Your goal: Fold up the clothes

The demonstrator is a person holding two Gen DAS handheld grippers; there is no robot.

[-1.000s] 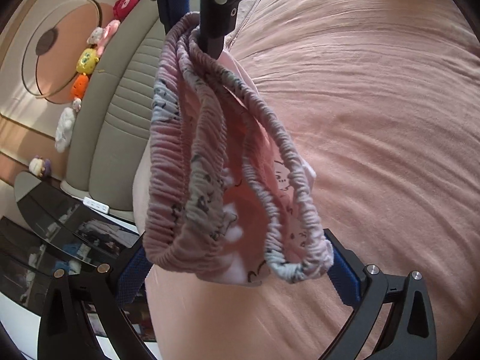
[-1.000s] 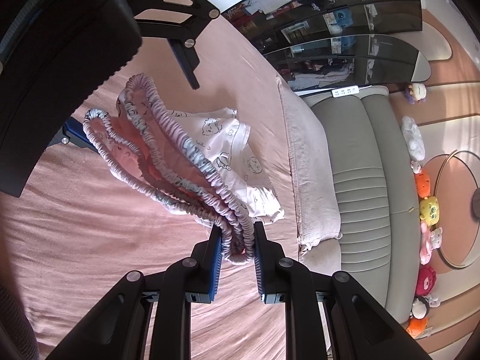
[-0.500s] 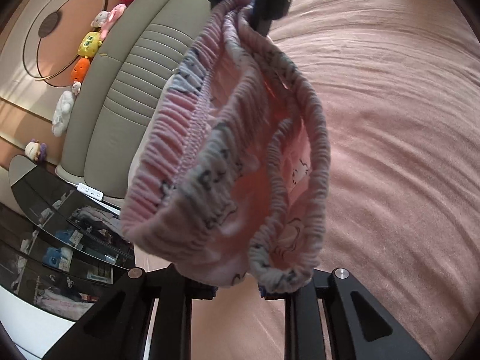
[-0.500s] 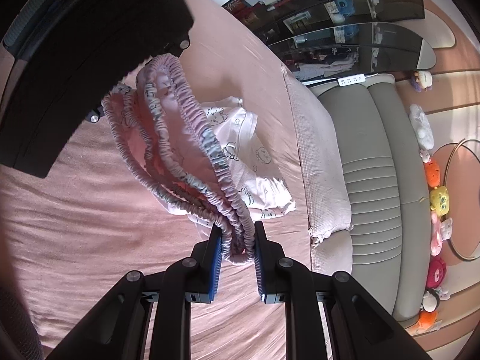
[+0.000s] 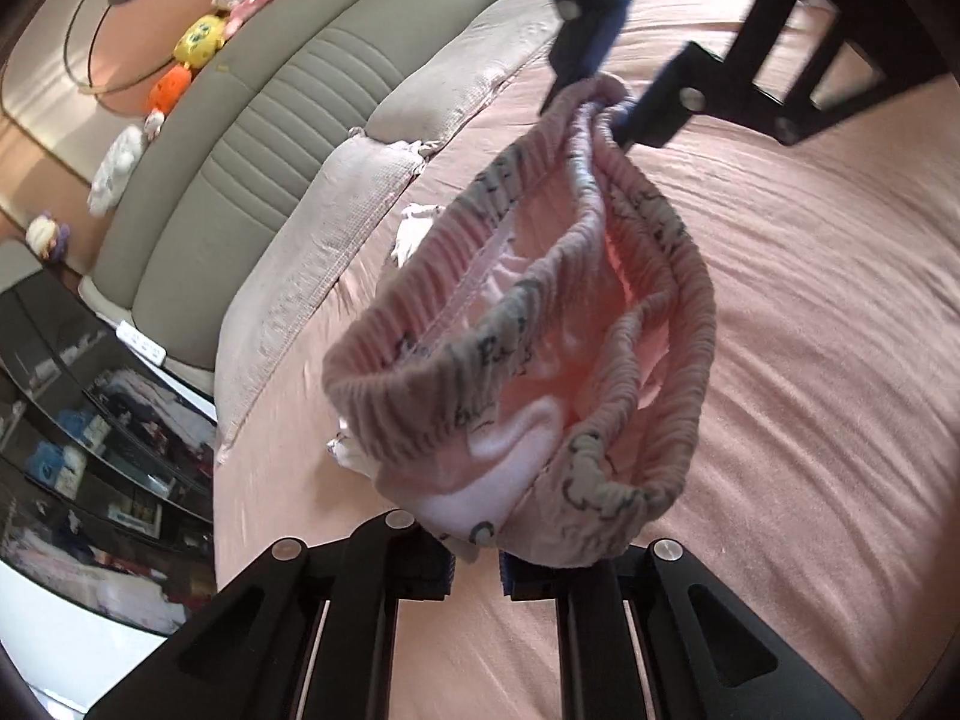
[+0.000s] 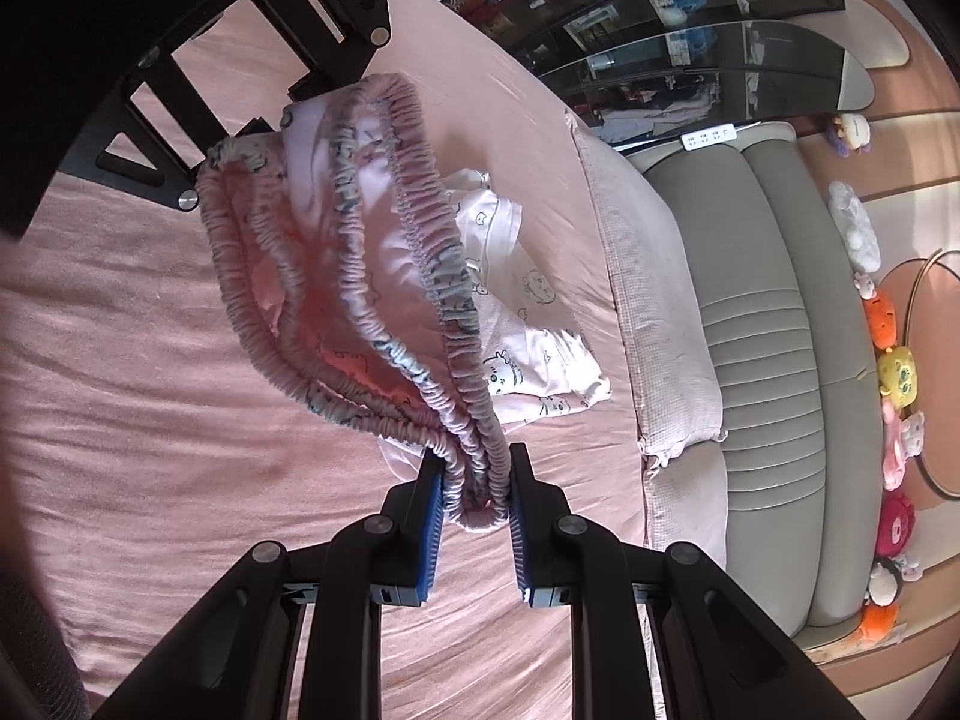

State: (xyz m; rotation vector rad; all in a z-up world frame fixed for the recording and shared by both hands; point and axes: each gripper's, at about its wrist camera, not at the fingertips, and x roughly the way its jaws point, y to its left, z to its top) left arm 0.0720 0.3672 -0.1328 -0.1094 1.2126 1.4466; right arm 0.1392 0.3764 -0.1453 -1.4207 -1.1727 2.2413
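Pink child's pants (image 5: 528, 360) with a gathered elastic waistband and small cartoon prints hang in the air between my two grippers, above the pink bed (image 5: 810, 312). My left gripper (image 5: 477, 564) is shut on one end of the waistband. My right gripper (image 6: 477, 501) is shut on the other end of the pants (image 6: 360, 252). The right gripper (image 5: 606, 114) shows at the top of the left wrist view. The left gripper (image 6: 264, 132) shows at the upper left of the right wrist view, its fingertips hidden by fabric.
A white printed garment (image 6: 528, 324) lies on the bed beside pink pillows (image 6: 648, 312). Behind them stand a grey padded headboard (image 6: 774, 324) with plush toys (image 6: 894, 372), and dark glass shelves (image 5: 90, 420).
The left gripper went from open around the pants to shut on the waistband. The pants have swung lower, and the pillows and white garment have come into the left wrist view.
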